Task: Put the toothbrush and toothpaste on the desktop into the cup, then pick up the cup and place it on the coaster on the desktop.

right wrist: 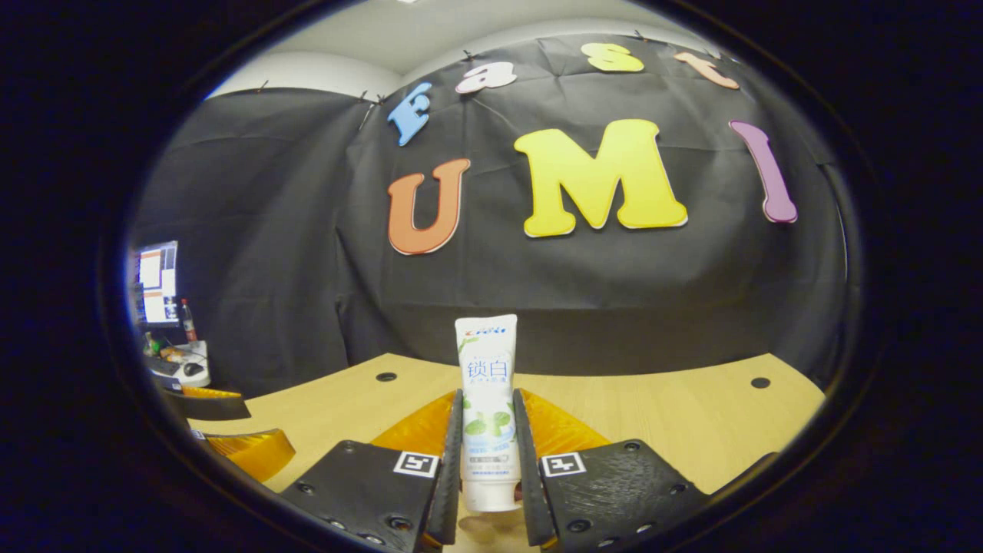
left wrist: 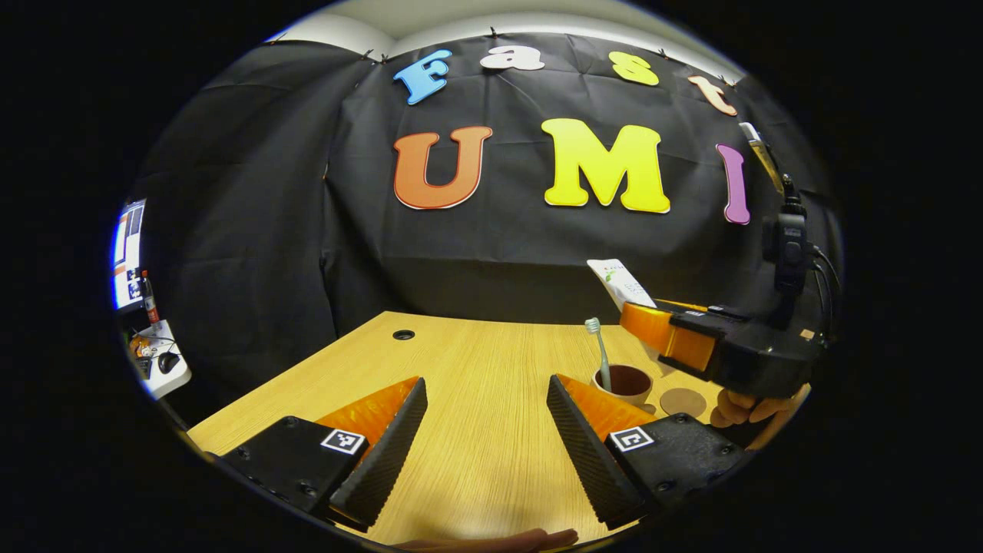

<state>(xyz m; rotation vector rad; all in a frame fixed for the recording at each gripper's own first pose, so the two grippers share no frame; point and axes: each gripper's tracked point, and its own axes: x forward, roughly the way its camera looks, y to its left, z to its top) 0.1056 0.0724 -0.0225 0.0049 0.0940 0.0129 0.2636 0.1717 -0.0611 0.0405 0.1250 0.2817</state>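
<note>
Left gripper (left wrist: 485, 430): fingers spread wide, nothing between them, low over the desktop (left wrist: 476, 369).
Right gripper (right wrist: 488, 461): both fingers clamped on the toothpaste (right wrist: 486, 399), tube upright, raised above the wood.
Toothbrush (left wrist: 599, 357): standing in the cup (left wrist: 623, 384), bristles up.
Coaster (left wrist: 683, 402): flat on the desk, just beside the cup.

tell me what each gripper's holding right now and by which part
Right gripper: the toothpaste tube, clamped on its lower body near the cap. Left gripper: open, nothing held.

Toothbrush (left wrist: 597, 353) upright in cup (left wrist: 623, 383); coaster (left wrist: 683, 402) beside; toothpaste (right wrist: 486, 399) seemingly upright.
</note>
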